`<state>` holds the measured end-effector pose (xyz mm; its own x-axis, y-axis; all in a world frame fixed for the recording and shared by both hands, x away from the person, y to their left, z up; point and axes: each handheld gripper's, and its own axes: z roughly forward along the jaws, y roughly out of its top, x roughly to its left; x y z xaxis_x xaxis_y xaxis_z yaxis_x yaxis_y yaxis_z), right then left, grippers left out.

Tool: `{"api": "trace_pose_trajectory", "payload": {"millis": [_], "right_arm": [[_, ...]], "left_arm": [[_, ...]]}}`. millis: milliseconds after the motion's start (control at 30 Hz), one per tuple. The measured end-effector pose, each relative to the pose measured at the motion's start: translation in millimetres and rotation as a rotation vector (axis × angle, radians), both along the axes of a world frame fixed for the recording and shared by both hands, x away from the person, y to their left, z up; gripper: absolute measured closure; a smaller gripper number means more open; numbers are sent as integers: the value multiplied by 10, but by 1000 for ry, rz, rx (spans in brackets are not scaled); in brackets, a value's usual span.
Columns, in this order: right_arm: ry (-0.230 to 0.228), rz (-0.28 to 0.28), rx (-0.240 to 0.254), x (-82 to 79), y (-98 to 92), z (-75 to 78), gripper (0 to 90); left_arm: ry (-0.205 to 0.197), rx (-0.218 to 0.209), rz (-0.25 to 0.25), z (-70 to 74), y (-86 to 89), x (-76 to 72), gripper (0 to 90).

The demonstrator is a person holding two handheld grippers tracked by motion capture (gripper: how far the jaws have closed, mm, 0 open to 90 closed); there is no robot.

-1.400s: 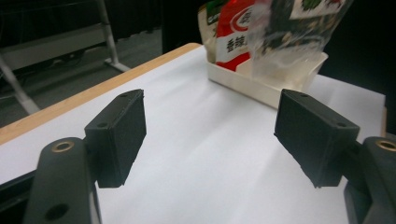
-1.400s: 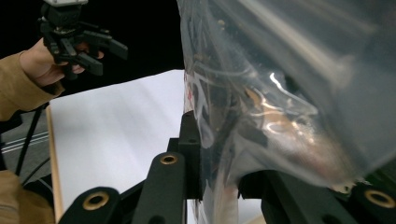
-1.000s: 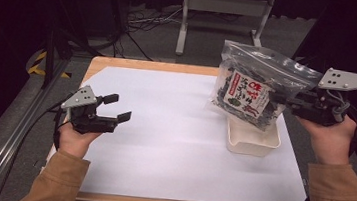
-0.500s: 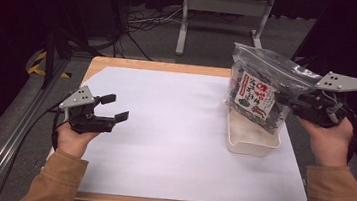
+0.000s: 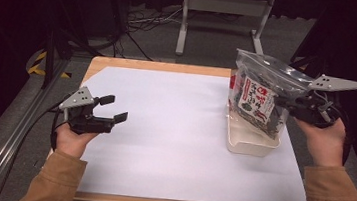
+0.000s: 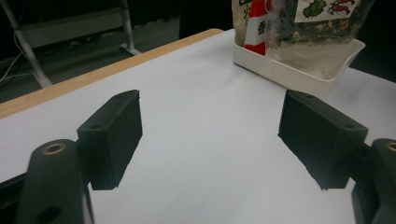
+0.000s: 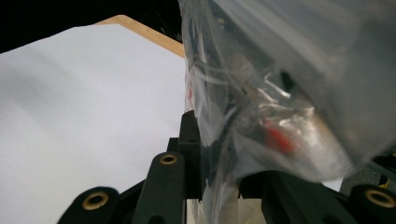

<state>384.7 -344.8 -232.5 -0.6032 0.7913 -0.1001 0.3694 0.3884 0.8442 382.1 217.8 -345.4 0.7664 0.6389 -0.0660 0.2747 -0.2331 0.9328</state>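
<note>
Bench (image 5: 177,145): wooden top, covered almost edge to edge by a white sheet (image 5: 176,105); bare wood strips show along the far and near edges. The middle and left of the sheet lie open.

Bag (image 5: 260,96): clear plastic, holding dark contents and a printed label, tilted and raised at the right side of the bench. Its lower end hangs in or just above the tray; contact cannot be told. In the right gripper view the bag's plastic passes between the jaws.

Tray (image 5: 250,140): white, shallow, on the sheet near the right edge, below the bag.

Right gripper (image 5: 294,100): jaws closed on the bag's right side, held clear of the bench.

Left gripper (image 5: 113,108): jaws spread wide, holding nothing, near the left edge, well apart from bag and tray.
</note>
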Motion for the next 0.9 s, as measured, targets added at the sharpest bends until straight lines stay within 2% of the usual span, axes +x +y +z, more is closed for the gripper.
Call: {"api": "trace_pose_trajectory", "payload": {"millis": [100, 300, 433, 500, 733, 900], "right_arm": [[16, -6, -24, 23, 8, -38, 756], [35, -7, -32, 48, 33, -108, 757], [70, -5, -40, 92, 52, -221, 757], [74, -5, -51, 107, 71, -267, 758], [117, 13, -29, 156, 60, -429, 757], [114, 14, -8, 146, 32, -509, 758]], "left_arm": [[1, 7, -5, -9, -19, 2, 218], [2, 6, -5, -9, -20, 0, 217], [7, 3, -3, -13, -24, 0, 218], [7, 5, -2, -13, -27, -4, 217], [1, 12, -5, -14, -23, 4, 216], [-3, 5, -6, -12, -39, -8, 215]]}}
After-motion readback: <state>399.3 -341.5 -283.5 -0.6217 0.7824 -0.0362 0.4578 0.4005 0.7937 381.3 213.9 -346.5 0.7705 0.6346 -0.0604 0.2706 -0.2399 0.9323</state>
